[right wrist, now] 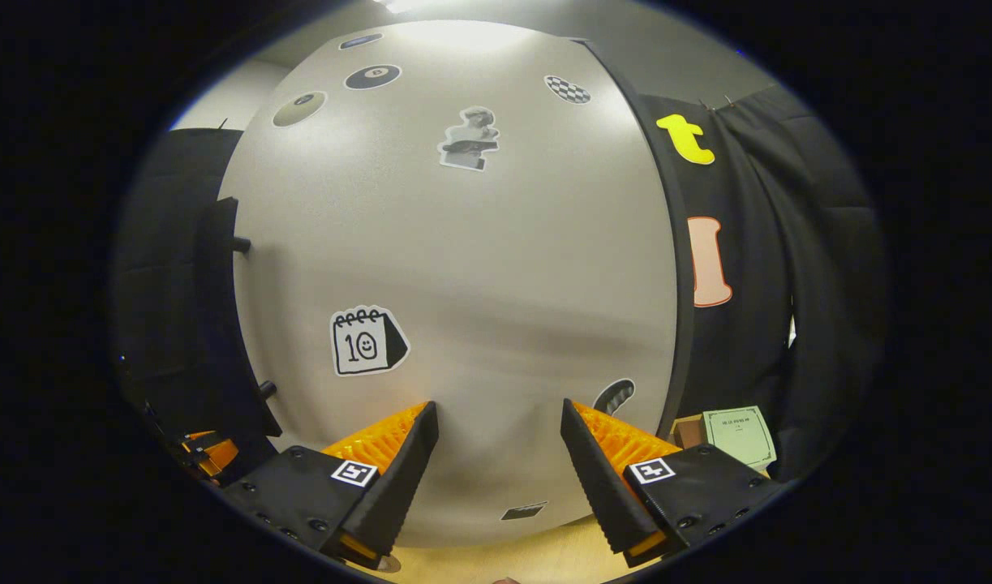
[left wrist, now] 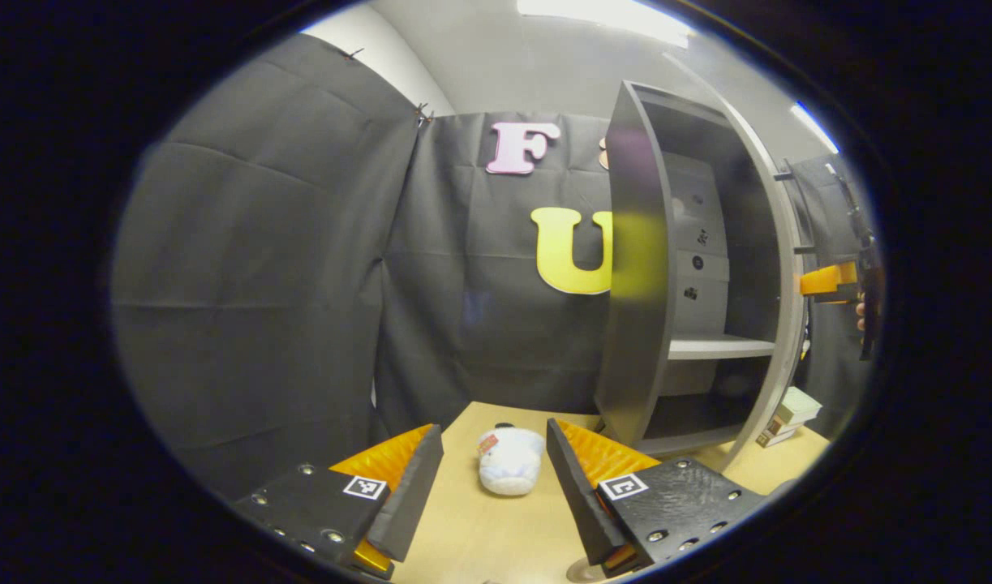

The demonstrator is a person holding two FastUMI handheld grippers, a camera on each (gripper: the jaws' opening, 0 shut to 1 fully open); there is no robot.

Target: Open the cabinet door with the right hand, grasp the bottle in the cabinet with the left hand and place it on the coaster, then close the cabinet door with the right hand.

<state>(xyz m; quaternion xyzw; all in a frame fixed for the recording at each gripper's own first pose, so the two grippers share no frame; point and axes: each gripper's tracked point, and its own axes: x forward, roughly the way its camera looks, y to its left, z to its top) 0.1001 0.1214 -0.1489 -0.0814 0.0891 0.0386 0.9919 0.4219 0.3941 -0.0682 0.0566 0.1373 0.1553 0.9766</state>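
Grey cabinet door [right wrist: 463, 268] ajar, left gripper [left wrist: 494, 462] jaws apart

Cabinet [left wrist: 690, 268] lower compartment in shadow, contents indistinct.

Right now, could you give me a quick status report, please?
Left gripper open, empty, over table. Right gripper open, facing cabinet door. Door open; no bottle visible inside. Plush toy ahead.

A grey cabinet [left wrist: 633, 324] stands upright on the wooden table, its interior open toward the left gripper view, a pale shelf [left wrist: 719, 347] spanning its middle. The cabinet door [right wrist: 463, 284], a light-grey panel dotted with stickers, looms close in the right gripper view.
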